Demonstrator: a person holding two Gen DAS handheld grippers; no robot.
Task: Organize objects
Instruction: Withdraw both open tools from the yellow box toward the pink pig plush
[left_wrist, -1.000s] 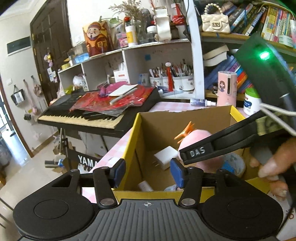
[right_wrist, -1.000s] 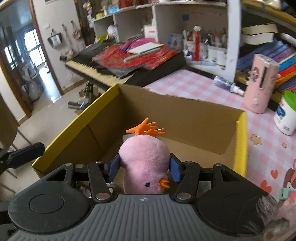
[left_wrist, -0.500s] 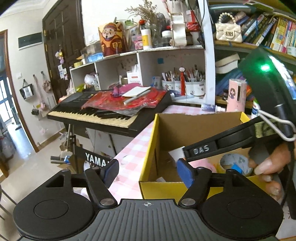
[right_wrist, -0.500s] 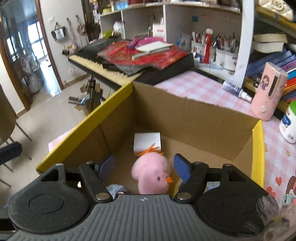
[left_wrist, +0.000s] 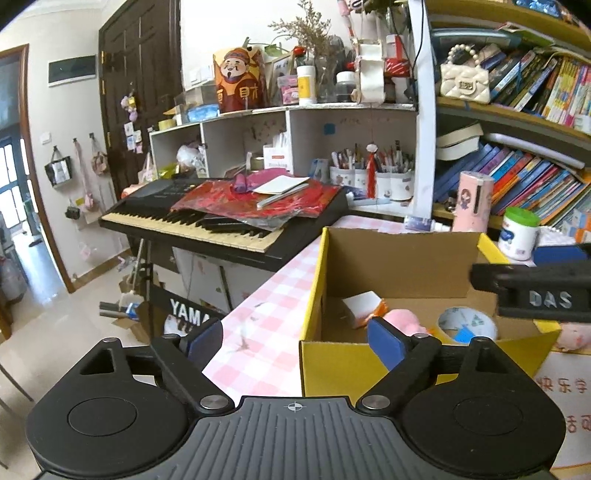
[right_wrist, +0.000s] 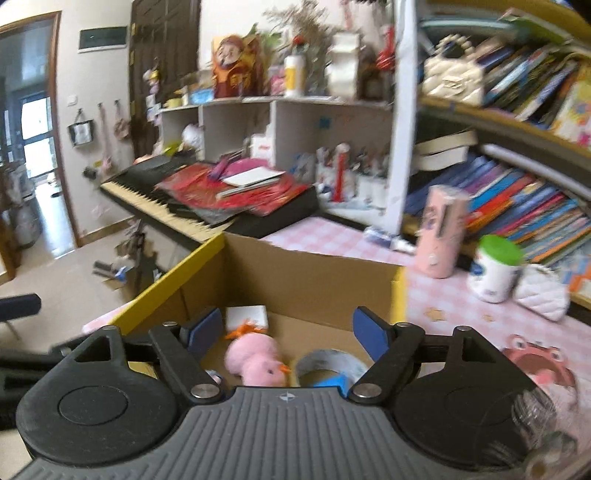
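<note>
A cardboard box with yellow rims stands on the pink checked table. On its floor lies a pink plush chick, beside a tape roll and a white block. My right gripper hovers above the box's near side. Its jaws are opening, and the chick rests loose below them. My left gripper is at the box's near left corner, jaws opening with nothing between them. One right finger shows in the left wrist view.
A black keyboard piled with red papers stands left of the table. Behind the box are a pink cylinder, a green-lidded white jar, a white quilted purse and crowded bookshelves. A pink toy lies to the right.
The right gripper let go of the pink chick, which dropped into the box, then drew back and up. The left gripper opened wider and backed away from the box.
</note>
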